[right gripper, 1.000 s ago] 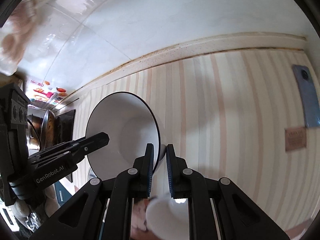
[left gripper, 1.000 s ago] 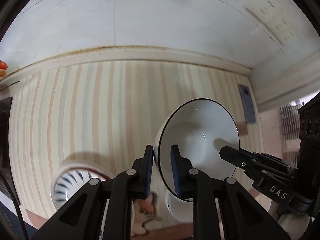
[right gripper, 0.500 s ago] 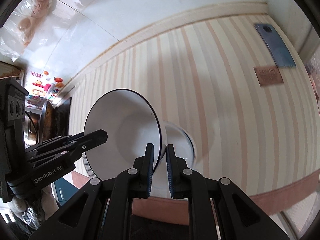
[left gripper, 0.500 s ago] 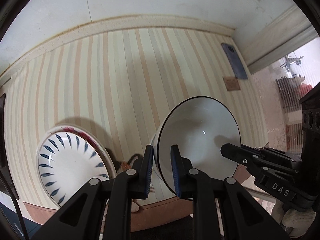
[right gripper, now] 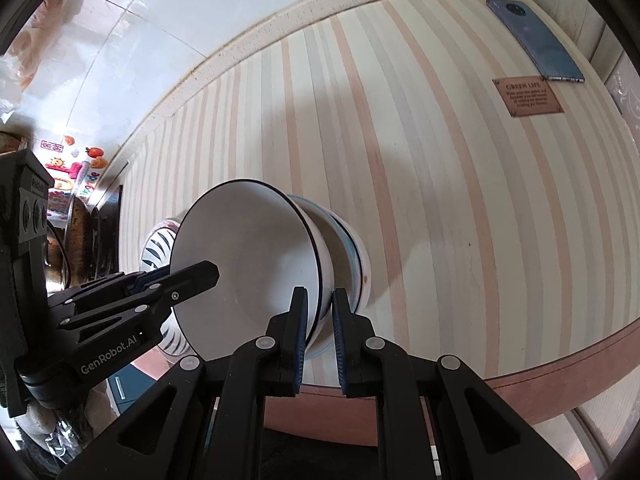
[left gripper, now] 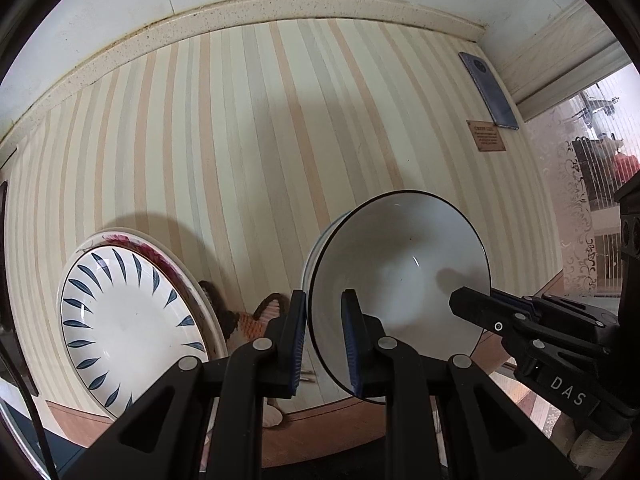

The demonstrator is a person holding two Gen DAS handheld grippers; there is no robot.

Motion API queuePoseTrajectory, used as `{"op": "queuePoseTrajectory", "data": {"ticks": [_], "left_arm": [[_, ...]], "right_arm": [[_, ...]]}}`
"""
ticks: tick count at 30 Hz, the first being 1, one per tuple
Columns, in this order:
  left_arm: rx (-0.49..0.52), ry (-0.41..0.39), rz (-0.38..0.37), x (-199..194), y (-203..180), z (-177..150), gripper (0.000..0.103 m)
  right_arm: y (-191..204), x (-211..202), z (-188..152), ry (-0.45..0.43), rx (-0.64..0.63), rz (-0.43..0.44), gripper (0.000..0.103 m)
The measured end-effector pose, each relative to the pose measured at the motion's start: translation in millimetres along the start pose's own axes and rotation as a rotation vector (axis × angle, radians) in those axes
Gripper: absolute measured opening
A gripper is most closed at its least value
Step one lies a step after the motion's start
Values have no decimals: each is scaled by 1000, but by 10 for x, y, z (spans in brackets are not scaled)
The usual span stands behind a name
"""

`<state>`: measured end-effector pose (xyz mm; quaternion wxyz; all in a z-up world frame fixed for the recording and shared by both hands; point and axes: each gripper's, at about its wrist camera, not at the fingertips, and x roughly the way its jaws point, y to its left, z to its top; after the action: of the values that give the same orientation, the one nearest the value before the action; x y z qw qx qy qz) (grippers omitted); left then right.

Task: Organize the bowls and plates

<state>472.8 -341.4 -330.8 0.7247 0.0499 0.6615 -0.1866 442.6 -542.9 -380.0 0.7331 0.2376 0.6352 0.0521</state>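
Left gripper (left gripper: 323, 344) and right gripper (right gripper: 320, 334) each clamp opposite sides of the rim of one white, dark-edged bowl (left gripper: 400, 280), held tilted above the striped table (left gripper: 240, 140). In each wrist view one finger lies inside the bowl and the other outside its wall.

Writing: the right gripper's body reads "DAS" in the left view; the left gripper's body reads "GenRobot.AI" in the right view. A brown label (right gripper: 528, 97) on the table is headed "GREEN LIFE"; its smaller lines are too fine to read. A grey-blue phone (right gripper: 534, 40) lies just beyond the label, near the wall.

Directly behind the held bowl sits a second bowl (right gripper: 352, 256) with a bluish rim, on the table; whether the two touch cannot be told. To the left lies a plate (left gripper: 132, 320) with dark leaf strokes, stacked on a plate with a red-flowered rim.

Against the frame half a second earlier: both views are tipped further down, the plate shows more fully, and the second bowl lies closer behind the held one. Both grips are unchanged.
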Motion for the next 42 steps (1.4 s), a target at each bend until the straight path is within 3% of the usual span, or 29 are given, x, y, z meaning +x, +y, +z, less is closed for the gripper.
{"op": "queuePoseTrajectory", "data": {"ticks": [11,17,18,19,22,25,27,28,31,33,39,42], "left_arm": [[37,-25,37,-34,-56,-44,16],[64,-81,78,-330,-76,-168,17],[70,-99,75,-421,-78,-205,17],[77,-110,69,-486,-81,-227,17],[88,-145,44,-692,-70,-304,26],[101,-169,28,-856,-73,-367,45],[109,-187,15,-949,-100,-392,70],[115,-199,6,-1005,-113,-412,73],[127,-220,-19,-1147,-146,-459,77],[129,-220,-38,-1205,-150,-466,86],[132,-239,-101,-1401,-175,-548,89],[139,-255,-115,-1500,-195,-583,89]], "right_arm": [[-10,59,60,4,-5,-42,16],[20,-69,0,-9,-5,-58,17],[54,-120,-25,-19,-15,-76,22],[69,-182,-70,-32,-20,-85,34],[162,-393,-182,-83,-40,-96,60],[257,-612,-292,-132,-53,-104,65],[301,-766,-367,-166,-53,-83,71],[317,-828,-394,-180,-52,-78,76],[368,-1017,-502,-231,-60,-81,87],[410,-1127,-571,-255,-68,-101,92],[533,-1492,-791,-345,-97,-163,94],[569,-1663,-874,-378,-94,-146,95]]}}
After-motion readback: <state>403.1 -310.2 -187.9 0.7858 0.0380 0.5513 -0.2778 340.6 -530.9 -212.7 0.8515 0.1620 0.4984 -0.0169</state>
